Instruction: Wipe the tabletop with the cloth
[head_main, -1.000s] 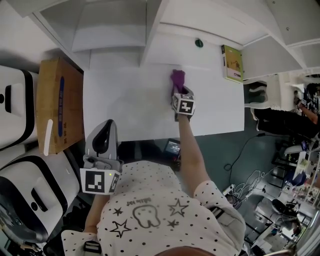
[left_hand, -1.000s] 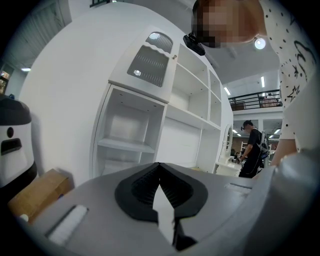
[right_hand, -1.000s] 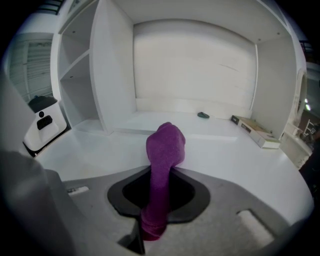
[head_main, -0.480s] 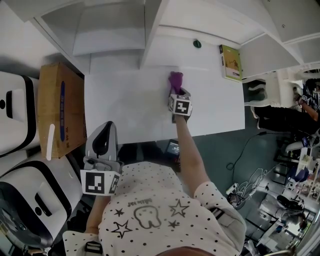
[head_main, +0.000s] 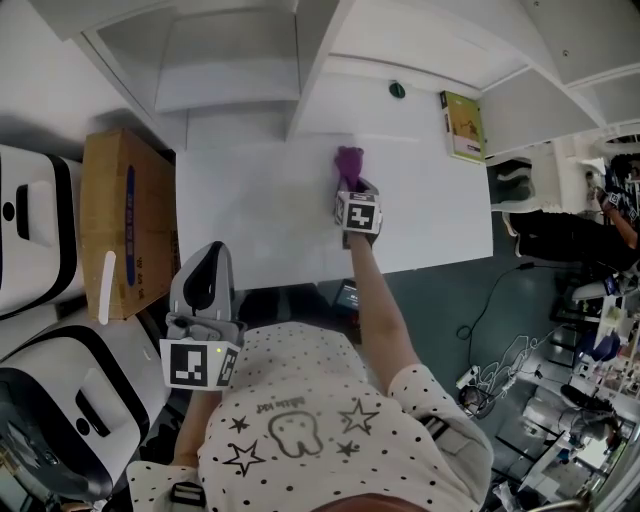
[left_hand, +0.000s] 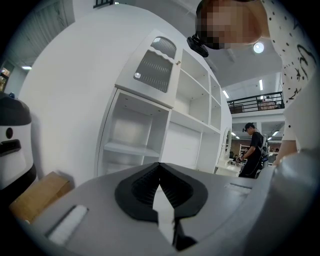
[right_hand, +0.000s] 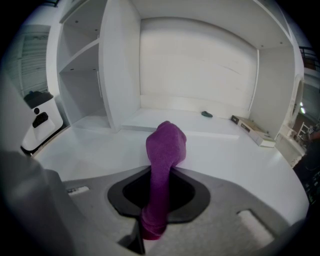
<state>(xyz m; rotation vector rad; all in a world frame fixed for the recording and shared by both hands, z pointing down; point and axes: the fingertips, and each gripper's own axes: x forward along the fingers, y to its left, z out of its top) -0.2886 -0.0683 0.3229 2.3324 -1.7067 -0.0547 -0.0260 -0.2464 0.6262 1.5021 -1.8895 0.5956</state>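
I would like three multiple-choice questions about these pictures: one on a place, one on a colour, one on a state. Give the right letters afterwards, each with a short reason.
1. Where is the cardboard box relative to the tabletop?
A) on it
B) beside its left edge
C) under it

2. What colour is the cloth?
A) purple
B) yellow
C) white

3. In what state is the right claw?
A) open and empty
B) shut on the cloth
C) shut on a book

Answers:
1 B, the head view shows it left of the white top.
2 A, both views show purple.
3 B, the cloth is pinched between its jaws.
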